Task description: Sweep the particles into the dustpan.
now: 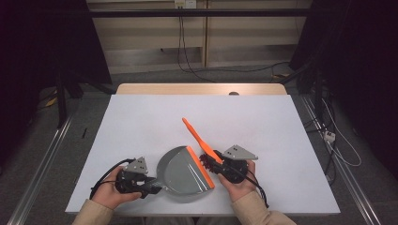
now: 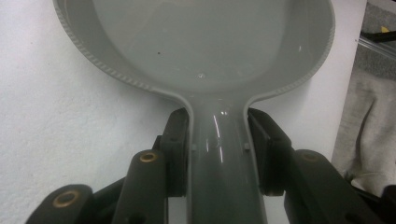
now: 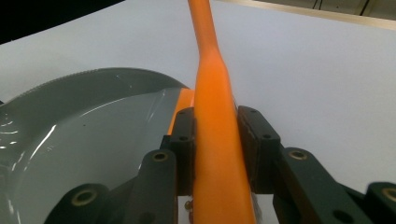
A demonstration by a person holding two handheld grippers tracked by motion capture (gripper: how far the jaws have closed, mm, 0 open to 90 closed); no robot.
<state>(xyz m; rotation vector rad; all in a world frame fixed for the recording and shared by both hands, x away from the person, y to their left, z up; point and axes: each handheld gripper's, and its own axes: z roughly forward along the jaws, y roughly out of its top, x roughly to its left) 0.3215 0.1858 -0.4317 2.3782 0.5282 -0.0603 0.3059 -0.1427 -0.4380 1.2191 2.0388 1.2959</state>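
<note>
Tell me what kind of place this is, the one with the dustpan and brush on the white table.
Probably a lab or recording setup, not a home. The white table stands alone between dark curtains, loose cables run over the floor, and a person holds a grey dustpan and an orange brush with handheld grippers.

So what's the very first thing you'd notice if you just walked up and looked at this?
The bright orange plastic brush jumps out, slanting up over the white table top near the front edge, its handle clamped in the right hand-held gripper. Right beside it sits the round grey plastic dustpan with an orange lip, its handle pinched by the left hand-held gripper. Everything around the table is dark.
</note>
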